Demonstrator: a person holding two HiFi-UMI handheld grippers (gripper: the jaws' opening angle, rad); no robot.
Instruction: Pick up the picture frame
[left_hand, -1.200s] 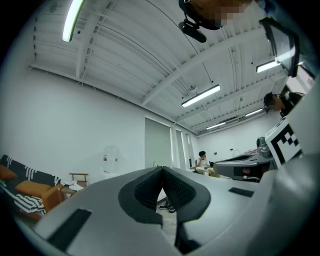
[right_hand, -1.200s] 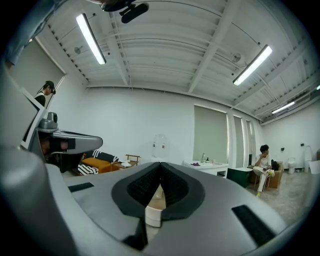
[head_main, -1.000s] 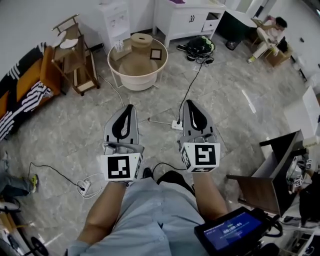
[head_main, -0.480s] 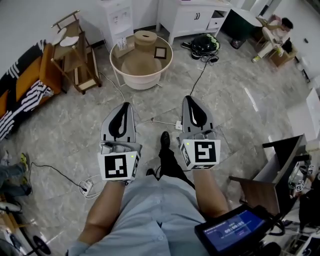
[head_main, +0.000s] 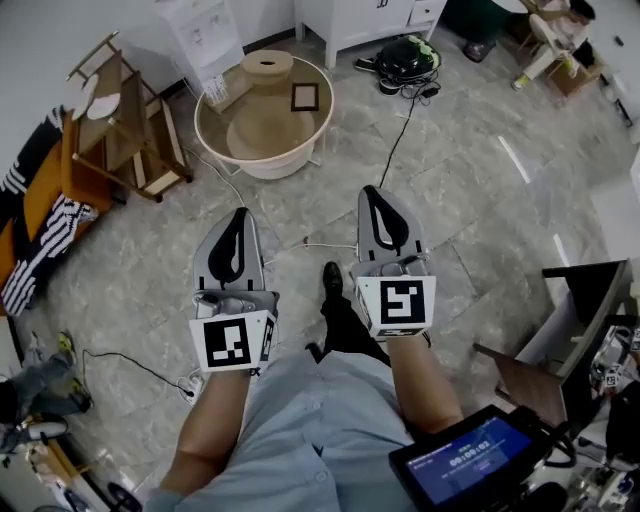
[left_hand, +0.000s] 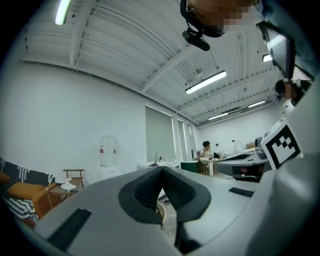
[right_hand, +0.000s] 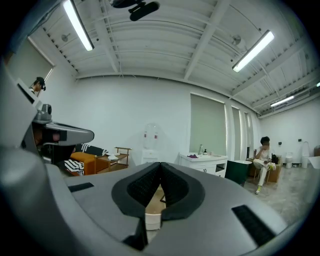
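Claws both pinching shut on nothing: L claw, R claw, hovering over floor. Target picture frame is sitting well ahead on round desk, beside tan drum. Pickup not yet started; approach, reach, grasp all remaining, I'm judging.

The round table looms larger and nearer in my head view now, and the picture frame on it drifts left. A dark shoe has stepped forward between the left gripper and the right gripper. The seated person slides toward the top edge.
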